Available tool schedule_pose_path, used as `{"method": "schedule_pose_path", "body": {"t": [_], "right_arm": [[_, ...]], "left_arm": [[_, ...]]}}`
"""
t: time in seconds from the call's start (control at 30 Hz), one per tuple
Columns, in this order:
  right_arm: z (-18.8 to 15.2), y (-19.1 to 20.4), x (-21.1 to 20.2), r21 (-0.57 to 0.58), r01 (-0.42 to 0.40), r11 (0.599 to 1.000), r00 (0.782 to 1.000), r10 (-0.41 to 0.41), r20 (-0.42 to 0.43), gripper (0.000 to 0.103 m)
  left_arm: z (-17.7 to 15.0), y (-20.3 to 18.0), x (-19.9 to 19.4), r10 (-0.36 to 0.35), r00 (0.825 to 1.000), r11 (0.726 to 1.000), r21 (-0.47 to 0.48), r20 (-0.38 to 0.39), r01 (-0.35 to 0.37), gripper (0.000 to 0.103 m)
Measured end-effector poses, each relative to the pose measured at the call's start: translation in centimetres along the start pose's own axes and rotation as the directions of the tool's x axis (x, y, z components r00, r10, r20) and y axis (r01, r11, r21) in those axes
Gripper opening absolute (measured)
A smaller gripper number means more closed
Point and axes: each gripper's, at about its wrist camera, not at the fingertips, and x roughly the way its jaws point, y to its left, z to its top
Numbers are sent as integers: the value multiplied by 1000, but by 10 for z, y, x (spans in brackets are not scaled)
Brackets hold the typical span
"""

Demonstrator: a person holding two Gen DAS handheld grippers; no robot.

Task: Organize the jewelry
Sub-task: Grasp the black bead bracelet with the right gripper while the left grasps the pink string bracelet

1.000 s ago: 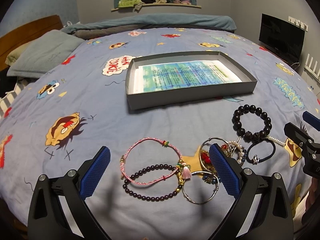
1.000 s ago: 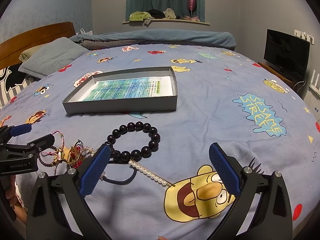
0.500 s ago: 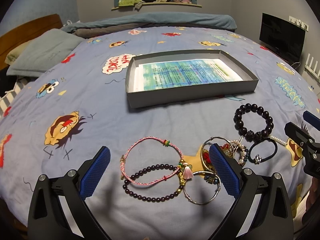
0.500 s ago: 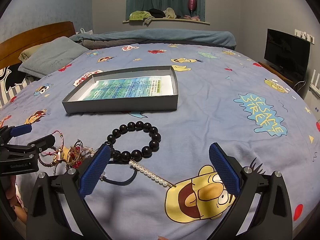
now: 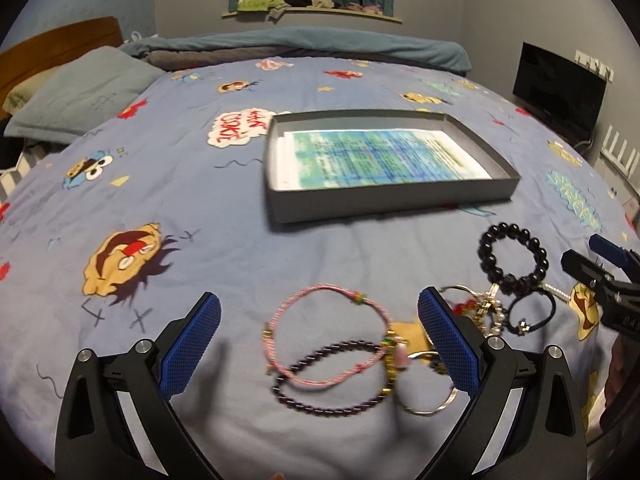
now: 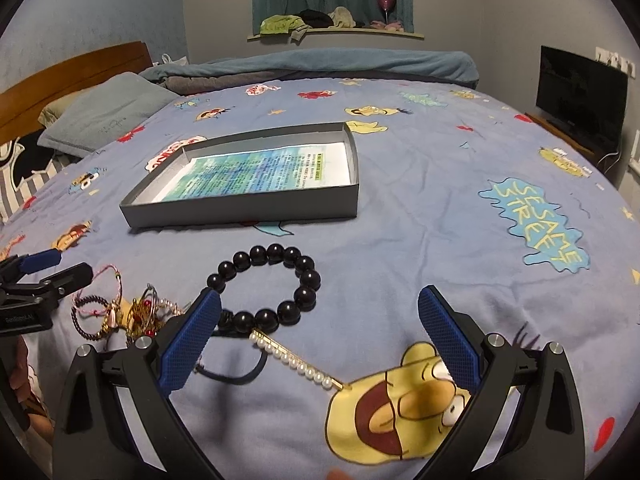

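Both tools hang above the bed with the blue cartoon-print bedspread (image 6: 440, 240). The left gripper (image 5: 320, 340) has its fingers spread wide and holds nothing; the right gripper (image 6: 320, 340) likewise stands released and empty.

The jewelry lies loose on the bedspread, none of it in the shallow grey cardboard tray (image 5: 392, 204), which sits farther up the bed and holds only a printed sheet.

- Between the left fingers: a pink braided cord bracelet (image 5: 320, 312) overlapping a dark purple small-bead bracelet (image 5: 328, 396), with a thin silver bangle (image 5: 428, 410) touching them.
- Between the two tools: a tangled heap of gold, red and pearl pieces (image 6: 148, 312).
- Near the right tool's left finger: a bracelet of large glossy black beads (image 6: 308, 280), a black elastic band (image 6: 236, 376) and a gold bar set with pearls (image 6: 296, 360).

Judgement: all items appear light. Cords and bead strings will sag and may snag neighbours; pinch one strand clear of overlaps. Glossy beads may slip; grip across the strand. The heap needs separating first.
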Motion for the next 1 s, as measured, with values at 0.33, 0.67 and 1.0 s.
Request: {"method": "schedule_pose_path", "body": {"t": [0.33,0.67,1.0], "right_arm": [[8,-8,24,1,-16,1000,999,16,-27,92],[6,1,48,-1,-30,1000,996,29,-83,60],[6,2,61,-5,-59,998,993,58,-101,44]], "left_arm": [[-10,32,9,37,999,999,25,-20,-36,94],[-16,29,27,-18,998,996,92,-60,24,48],[-16,15,46,-51,996,986,155,-74,62,26]]}}
